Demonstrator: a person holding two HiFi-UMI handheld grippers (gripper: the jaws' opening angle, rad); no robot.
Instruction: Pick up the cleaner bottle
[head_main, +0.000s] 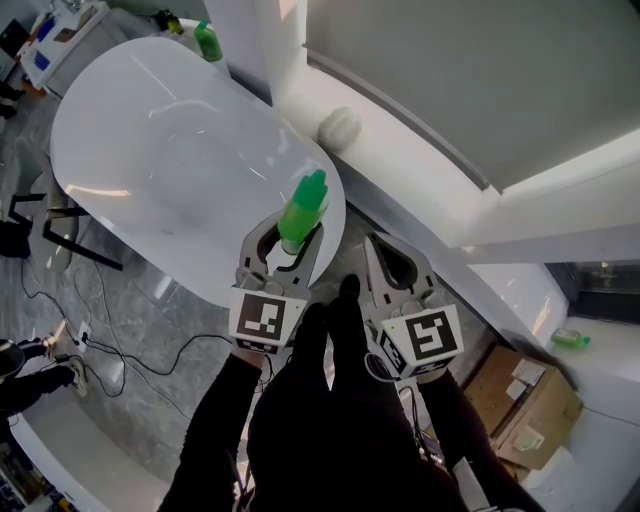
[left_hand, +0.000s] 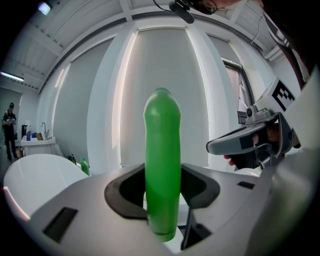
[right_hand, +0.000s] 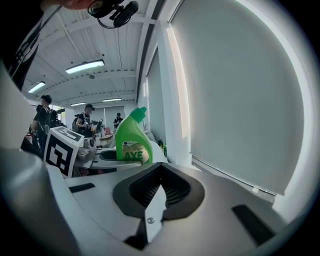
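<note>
The cleaner bottle (head_main: 303, 205) is bright green and stands upright between the jaws of my left gripper (head_main: 290, 236), held above the near end of the bathtub. In the left gripper view the bottle (left_hand: 162, 160) fills the gap, and both dark pads press on its sides. In the right gripper view the same bottle (right_hand: 132, 143) shows its label. My right gripper (head_main: 377, 243) hovers just right of the left one, over the floor by the window ledge. Its jaws meet at the tip with nothing between them (right_hand: 160, 172).
A white oval bathtub (head_main: 120, 130) lies below and to the left. A second green bottle (head_main: 207, 40) stands at its far end. A white round object (head_main: 340, 127) rests on the window ledge. A cardboard box (head_main: 525, 400) sits at lower right; cables (head_main: 130, 350) cross the floor.
</note>
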